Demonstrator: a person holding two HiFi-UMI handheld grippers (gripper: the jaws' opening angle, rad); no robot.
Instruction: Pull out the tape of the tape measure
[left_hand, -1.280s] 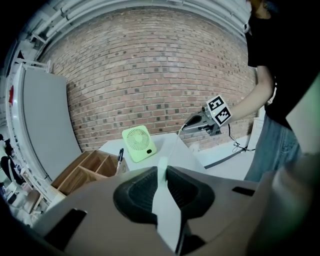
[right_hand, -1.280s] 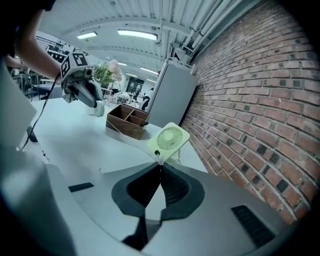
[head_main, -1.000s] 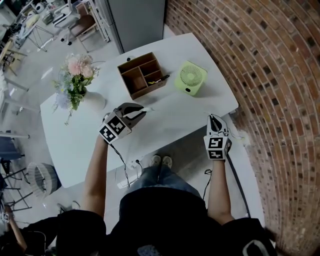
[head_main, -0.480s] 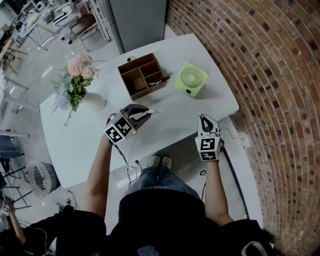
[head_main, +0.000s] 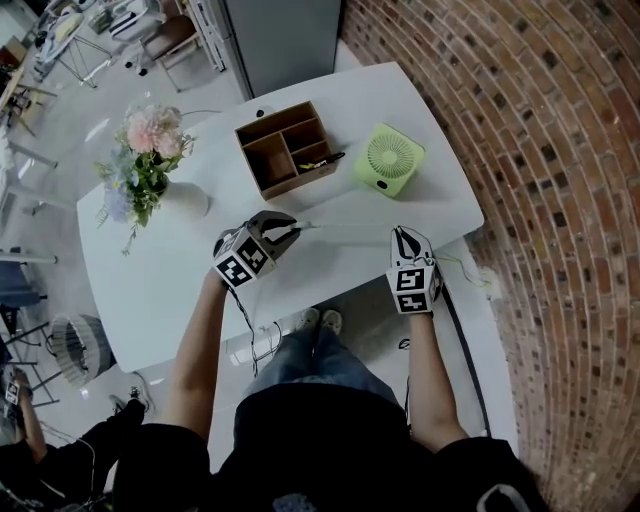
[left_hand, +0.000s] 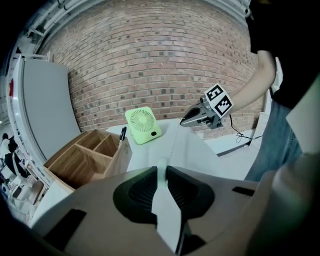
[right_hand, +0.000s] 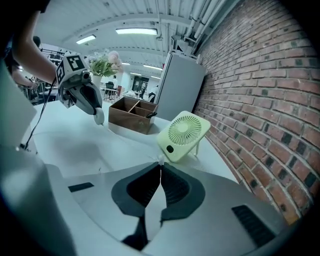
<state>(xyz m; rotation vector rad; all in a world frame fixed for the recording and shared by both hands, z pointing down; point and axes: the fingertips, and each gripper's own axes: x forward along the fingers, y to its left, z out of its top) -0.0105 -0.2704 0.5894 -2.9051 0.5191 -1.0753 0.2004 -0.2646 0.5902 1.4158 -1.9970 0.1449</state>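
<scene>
My left gripper (head_main: 288, 234) jaws clamp tape measure (right_hand: 99, 116), right gripper (head_main: 402, 234) jaws pinch tape (head_main: 345, 226) tip — tape stretched toward 3 o'clock, pull looks mostly done.

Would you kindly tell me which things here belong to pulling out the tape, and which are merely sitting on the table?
In use:
- tape measure, held in the left tool
- its tape, stretched across to the right tool, which pinches its end

Lying about:
- wooden organiser
- green fan
- vase of flowers
</scene>
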